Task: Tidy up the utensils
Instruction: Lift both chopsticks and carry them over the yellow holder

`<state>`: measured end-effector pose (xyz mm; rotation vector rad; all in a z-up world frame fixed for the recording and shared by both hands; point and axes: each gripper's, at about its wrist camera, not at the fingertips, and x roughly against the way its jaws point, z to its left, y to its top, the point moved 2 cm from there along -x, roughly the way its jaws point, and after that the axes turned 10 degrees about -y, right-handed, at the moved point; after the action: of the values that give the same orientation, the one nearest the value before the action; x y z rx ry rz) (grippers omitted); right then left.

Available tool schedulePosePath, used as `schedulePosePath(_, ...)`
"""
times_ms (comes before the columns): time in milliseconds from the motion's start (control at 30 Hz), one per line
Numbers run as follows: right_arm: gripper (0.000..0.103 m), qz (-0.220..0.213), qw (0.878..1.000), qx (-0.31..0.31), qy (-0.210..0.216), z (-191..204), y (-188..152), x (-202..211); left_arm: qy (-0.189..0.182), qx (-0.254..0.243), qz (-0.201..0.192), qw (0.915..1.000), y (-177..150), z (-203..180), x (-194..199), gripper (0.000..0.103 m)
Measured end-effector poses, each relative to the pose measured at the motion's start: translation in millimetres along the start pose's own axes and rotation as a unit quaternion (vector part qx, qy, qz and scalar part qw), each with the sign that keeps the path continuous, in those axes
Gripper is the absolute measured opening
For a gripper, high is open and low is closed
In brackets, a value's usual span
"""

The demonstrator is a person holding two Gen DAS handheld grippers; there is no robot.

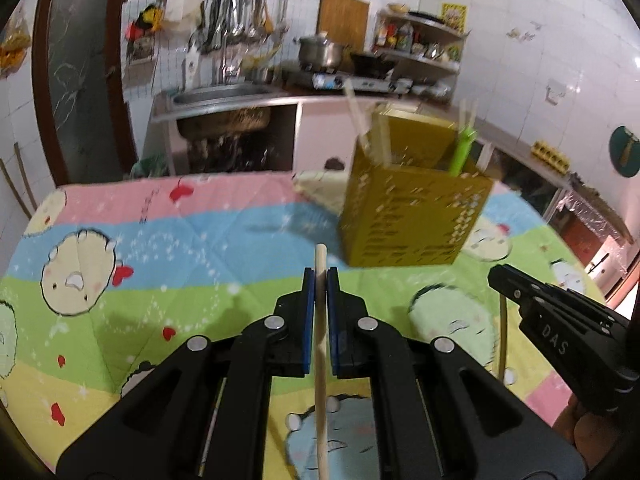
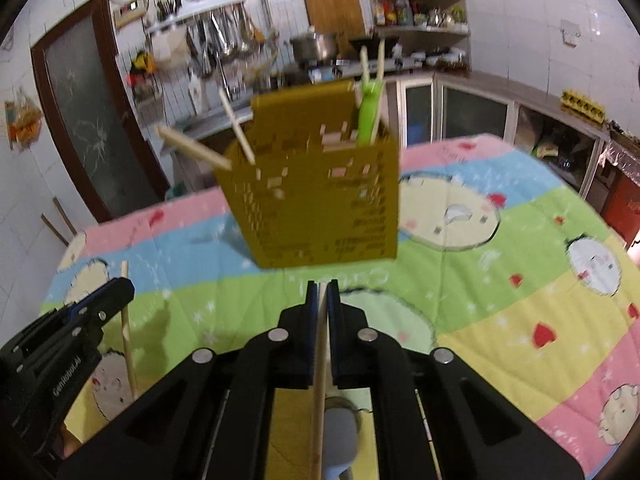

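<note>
Both my claws are loaded. My left gripper (image 1: 321, 276) is clamped on a chopstick (image 1: 321, 360); the stick runs lengthwise between the blue pads, tip poking out just past the fingertips, the rest trailing back under the claw. My right gripper (image 2: 322, 290) is pinched the same way on a second chopstick (image 2: 319, 392), again along the fingers' line.

Landmark: the yellow perforated holder (image 1: 412, 216) standing on the cartoon-print tablecloth (image 1: 160, 240). It already has several chopsticks leaning out of it plus a green utensil (image 2: 370, 108).

From the left claw the holder sits ahead and to the right. From the right claw it is dead ahead, slightly left, and looks nearer, so I judge the right hand goes in first. In the left view my right claw shows below and right of the holder; in the right view my left claw is low on the holder's left.

Key relation: both sticks point forward toward the holder's side wall, while its mouth faces up. Each stick likely needs tipping steeper to drop in from above.
</note>
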<state>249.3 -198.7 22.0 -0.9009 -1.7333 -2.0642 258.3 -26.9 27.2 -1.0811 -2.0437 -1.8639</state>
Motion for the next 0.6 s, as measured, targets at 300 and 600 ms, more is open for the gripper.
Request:
schedulePosePath(300,0.005,-0.068,0.997,-0.032,0.013,-28.5,29.1,39.1,-0.010,-0.017,-0.059,0.9981,17.6,-32.1,27.5,0.005)
schedulePosePath(600,0.005,-0.102,0.993,-0.059,0.022,-55.9,58.0,55.6,-0.012,-0.012,-0.088,0.9959,35.5,-45.8,30.2,0.005)
